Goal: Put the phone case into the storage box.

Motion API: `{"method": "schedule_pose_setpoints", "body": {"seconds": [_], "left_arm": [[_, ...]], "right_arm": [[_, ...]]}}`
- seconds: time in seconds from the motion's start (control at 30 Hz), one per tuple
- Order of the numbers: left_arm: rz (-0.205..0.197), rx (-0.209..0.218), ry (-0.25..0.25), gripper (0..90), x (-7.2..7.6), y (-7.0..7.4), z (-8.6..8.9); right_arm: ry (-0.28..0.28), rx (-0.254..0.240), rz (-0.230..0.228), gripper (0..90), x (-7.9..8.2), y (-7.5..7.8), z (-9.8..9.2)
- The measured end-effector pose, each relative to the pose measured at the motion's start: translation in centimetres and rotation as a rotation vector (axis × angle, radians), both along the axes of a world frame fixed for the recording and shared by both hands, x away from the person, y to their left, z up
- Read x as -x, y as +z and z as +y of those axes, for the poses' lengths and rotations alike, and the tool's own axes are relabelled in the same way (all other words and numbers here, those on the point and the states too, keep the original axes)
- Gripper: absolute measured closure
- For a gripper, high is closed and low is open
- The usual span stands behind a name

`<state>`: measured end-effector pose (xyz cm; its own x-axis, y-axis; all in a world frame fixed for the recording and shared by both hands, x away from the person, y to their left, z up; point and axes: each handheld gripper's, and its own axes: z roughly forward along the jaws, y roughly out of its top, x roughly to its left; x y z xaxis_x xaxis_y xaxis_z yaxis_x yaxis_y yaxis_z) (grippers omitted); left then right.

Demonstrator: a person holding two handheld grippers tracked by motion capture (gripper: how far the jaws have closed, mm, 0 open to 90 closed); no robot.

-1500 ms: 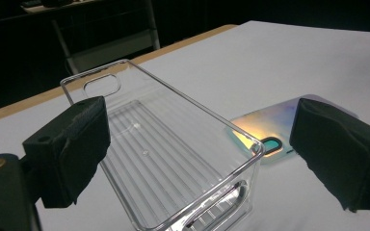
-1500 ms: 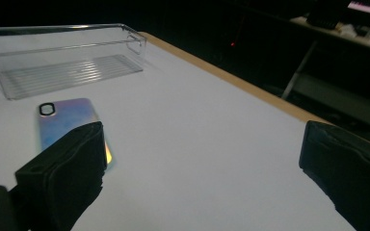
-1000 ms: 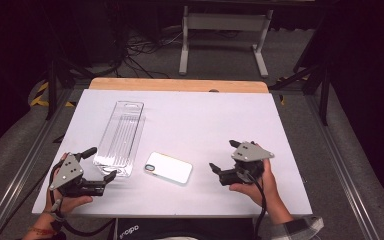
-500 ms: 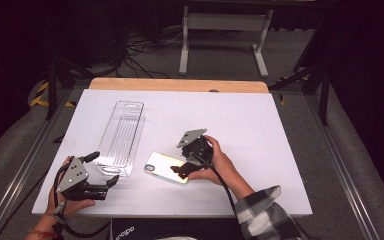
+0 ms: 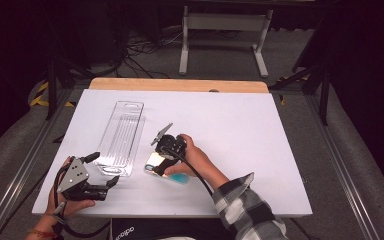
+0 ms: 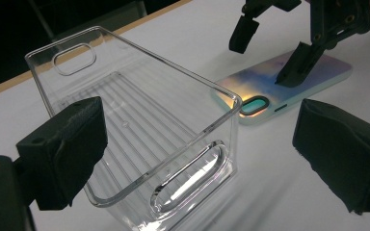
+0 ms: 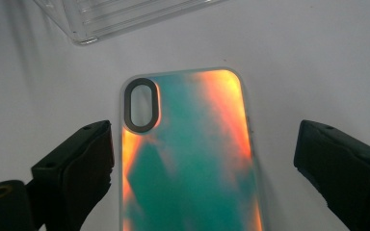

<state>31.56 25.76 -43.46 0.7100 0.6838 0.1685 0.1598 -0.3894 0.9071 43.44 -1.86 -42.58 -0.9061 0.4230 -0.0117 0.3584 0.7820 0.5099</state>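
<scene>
Between open tongs (image 7: pixel 202 159), phone case (image 7: pixel 188 159) lengthwise

phone case (image 5: pixel 166 167): 1 | clear tray (image 5: pixel 120 137): 1 | tools: 2, apparently

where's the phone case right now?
High view: the phone case lies flat on the white table, near the front edge, just right of the clear tray, between the open right gripper jaws.

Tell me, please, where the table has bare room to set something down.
The right half of the white table, beyond the right tool, is bare, as is the strip behind the clear tray. It is crowded front left: tray, phone case, left tool.
</scene>
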Motion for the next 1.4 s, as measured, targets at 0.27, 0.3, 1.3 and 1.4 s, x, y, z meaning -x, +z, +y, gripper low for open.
{"method": "schedule_pose_setpoints", "body": {"seconds": [0.27, 0.3, 1.3, 1.4], "left_arm": [[0.005, -0.002, -0.003, 5.9, -0.2, -0.1, -0.2], [0.007, -0.005, -0.005, 5.8, -0.1, 0.0, -0.3], [0.013, -0.001, -0.017, 6.3, -0.3, 0.2, -0.7], [0.011, 0.002, -0.018, 6.6, -0.3, 0.4, -1.0]], "right_arm": [[0.023, 0.049, 0.003, 7.5, -0.6, -1.5, 2.1], [0.030, 0.055, 0.017, 7.5, -0.7, -1.7, 2.2], [-0.021, -0.051, -0.112, 17.5, 0.3, 0.9, 0.4], [-0.049, -0.108, -0.146, 17.5, 0.4, 1.8, -0.9]]}}
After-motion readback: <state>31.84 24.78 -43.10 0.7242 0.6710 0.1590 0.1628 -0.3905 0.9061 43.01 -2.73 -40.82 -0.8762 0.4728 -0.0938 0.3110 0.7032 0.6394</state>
